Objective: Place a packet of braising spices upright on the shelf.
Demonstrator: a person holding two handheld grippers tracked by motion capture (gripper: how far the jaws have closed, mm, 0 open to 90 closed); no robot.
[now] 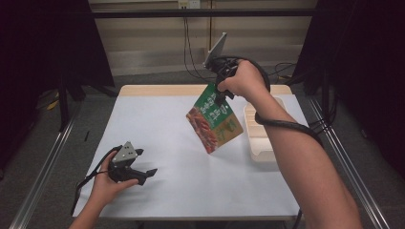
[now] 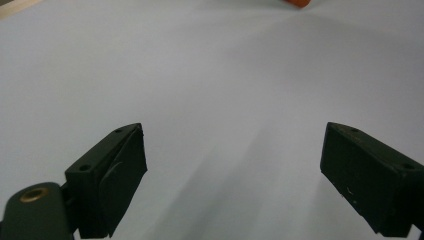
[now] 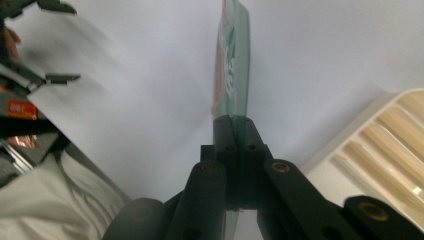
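The right gripper view shows the right tongs (image 3: pixel 239 131) pinching the top edge of a green packet (image 3: pixel 234 60), which the high view shows hanging above the bench (image 1: pixel 157 119) beside a cream slotted rack (image 1: pixel 260 129), while the left tongs (image 1: pixel 144 174) rest spread and empty on the bench, well apart.

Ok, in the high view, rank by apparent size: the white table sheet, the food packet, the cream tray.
1. white table sheet, by far largest.
2 and 3. food packet and cream tray: unsure; the packet hangs nearer the camera and the arm hides part of the tray.
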